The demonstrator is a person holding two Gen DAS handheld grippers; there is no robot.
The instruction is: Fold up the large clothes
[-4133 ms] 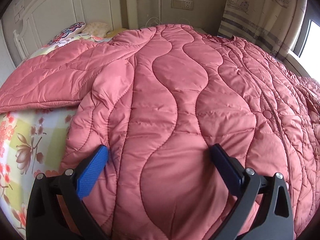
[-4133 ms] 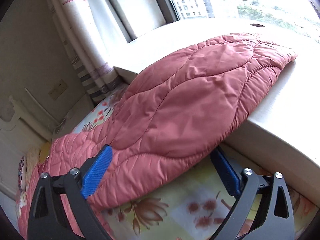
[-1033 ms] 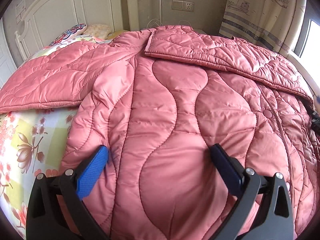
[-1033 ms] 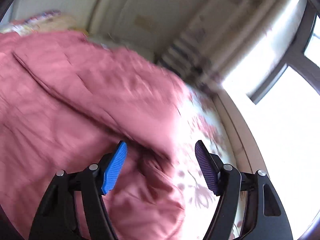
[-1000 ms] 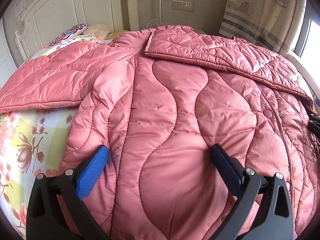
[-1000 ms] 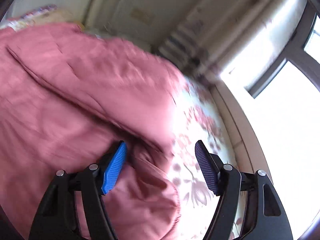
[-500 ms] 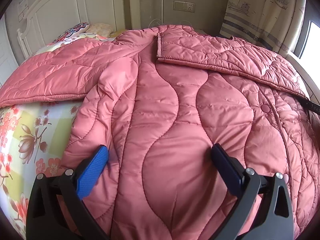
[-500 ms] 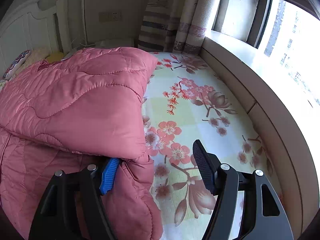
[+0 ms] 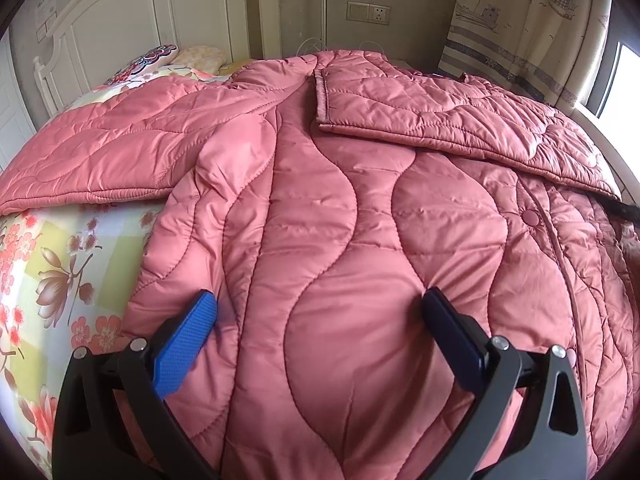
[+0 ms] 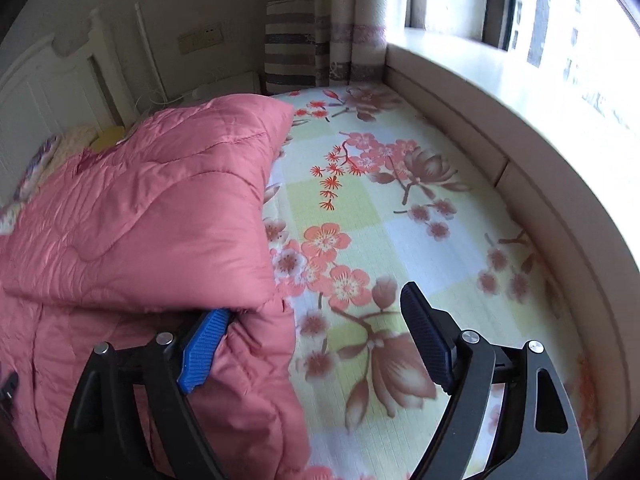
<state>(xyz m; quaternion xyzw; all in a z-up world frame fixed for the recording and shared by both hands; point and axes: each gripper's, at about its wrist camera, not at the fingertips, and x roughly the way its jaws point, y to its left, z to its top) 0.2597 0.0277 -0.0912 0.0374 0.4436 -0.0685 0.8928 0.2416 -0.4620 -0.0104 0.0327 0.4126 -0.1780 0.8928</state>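
Across the bed, in the left wrist view, a pink quilted coat (image 9: 340,240) lies spread flat, its shiny padded shell stitched in long wavy channels that puff between the seams. One sleeve (image 9: 460,120) is folded over the body near the head end, its straight cuff edge resting on the chest; the other sleeve (image 9: 112,160) stretches out toward the left edge of the bed. A round snap (image 9: 531,216) sits on the placket at the right. The left gripper (image 9: 320,312) hovers over the lower part of the coat with its blue-padded fingers spread wide and nothing between them. The floral bedsheet (image 9: 60,272), checked in pale yellow and white with pink blossoms, shows at the left edge. A white panelled headboard (image 9: 120,20), a patterned pillow (image 9: 148,60), a wall socket (image 9: 368,11) and a curtain (image 9: 520,20) printed with boats stand behind.

Along the right side of the bed, in the right wrist view, the coat (image 10: 140,220) ends in a soft folded edge, the sleeve lying as a smooth puffy slab on top. The right gripper (image 10: 312,320) is spread open; its left pad (image 10: 204,348) is tucked under the sleeve's lower edge, touching the fabric, while the right pad is over bare bedsheet (image 10: 400,232). A cream ledge (image 10: 540,200) curves along the bed's far edge below a bright window (image 10: 540,8), with striped curtains (image 10: 304,28) in the corner.
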